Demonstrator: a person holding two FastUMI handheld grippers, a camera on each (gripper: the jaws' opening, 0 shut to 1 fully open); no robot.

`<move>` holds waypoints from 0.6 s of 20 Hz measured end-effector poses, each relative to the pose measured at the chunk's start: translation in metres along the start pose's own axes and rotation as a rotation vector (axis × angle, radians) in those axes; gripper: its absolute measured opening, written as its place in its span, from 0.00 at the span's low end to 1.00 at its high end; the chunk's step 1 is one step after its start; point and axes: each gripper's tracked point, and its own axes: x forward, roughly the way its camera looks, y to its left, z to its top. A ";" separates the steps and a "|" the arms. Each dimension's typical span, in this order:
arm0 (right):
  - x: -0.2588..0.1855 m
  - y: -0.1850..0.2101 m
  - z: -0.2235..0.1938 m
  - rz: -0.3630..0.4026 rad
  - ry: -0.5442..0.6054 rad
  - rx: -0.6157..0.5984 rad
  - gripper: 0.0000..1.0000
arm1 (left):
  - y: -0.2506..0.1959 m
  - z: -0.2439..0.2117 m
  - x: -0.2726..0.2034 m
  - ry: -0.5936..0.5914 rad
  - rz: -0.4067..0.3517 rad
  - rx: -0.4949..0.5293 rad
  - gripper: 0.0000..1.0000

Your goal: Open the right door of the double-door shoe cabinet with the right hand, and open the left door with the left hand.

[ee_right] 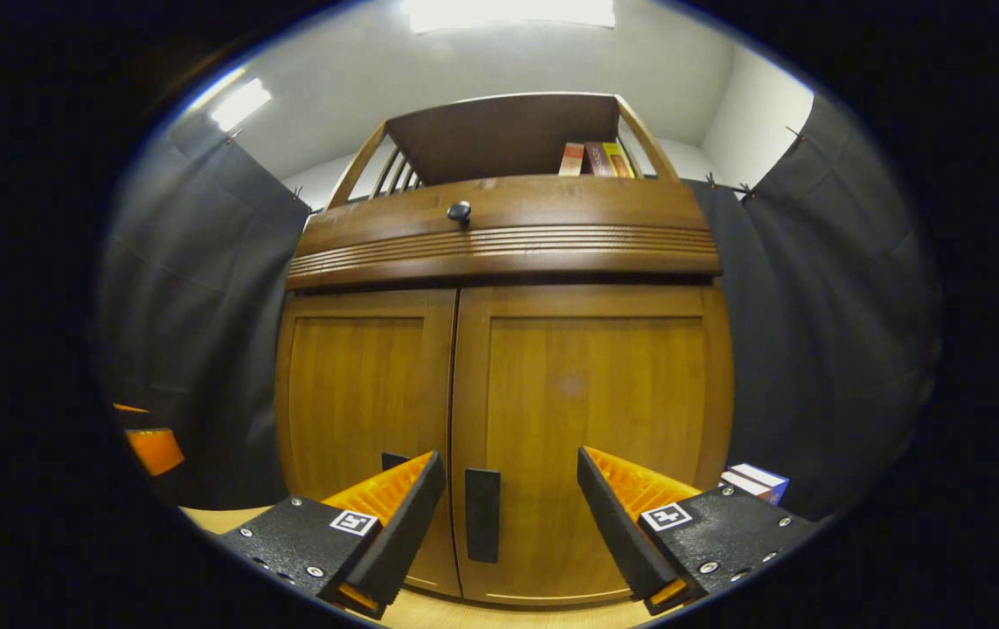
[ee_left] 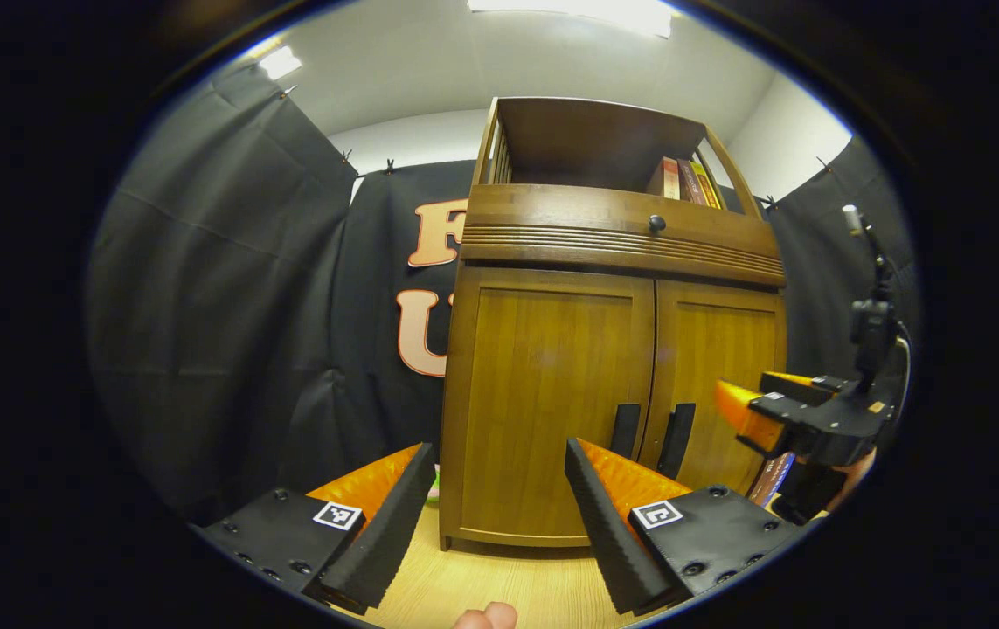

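Between my right gripper's [ee_right: 509, 511] spread fingers hangs the right door's handle [ee_right: 482, 514], untouched, doors closed. I'd ease forward, pinch it squarely, then pull outward; my left gripper [ee_left: 499, 489] waits spread too.

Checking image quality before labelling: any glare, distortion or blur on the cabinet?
Left gripper view: ceiling light blown out, cabinet sharp but leaning. Right gripper view: fisheye bows the drawer front; faint sheen on the right door.

Recording booth: black cloth walls [ee_left: 228, 288]
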 end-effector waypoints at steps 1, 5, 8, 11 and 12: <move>0.010 0.000 -0.010 0.002 0.018 -0.004 0.94 | 0.000 0.001 -0.004 -0.003 -0.001 -0.004 0.95; 0.041 0.003 -0.043 -0.021 0.099 0.017 0.94 | 0.004 0.009 -0.013 -0.022 0.002 0.003 0.95; 0.054 0.004 -0.058 -0.039 0.123 -0.013 1.00 | 0.011 0.010 -0.016 -0.022 0.011 0.026 0.96; 0.061 0.005 -0.077 -0.073 0.161 -0.016 0.91 | 0.015 0.014 -0.019 -0.015 0.014 0.018 0.99; 0.065 0.002 -0.082 -0.088 0.175 -0.018 1.00 | 0.016 0.014 -0.020 -0.011 0.015 0.020 0.96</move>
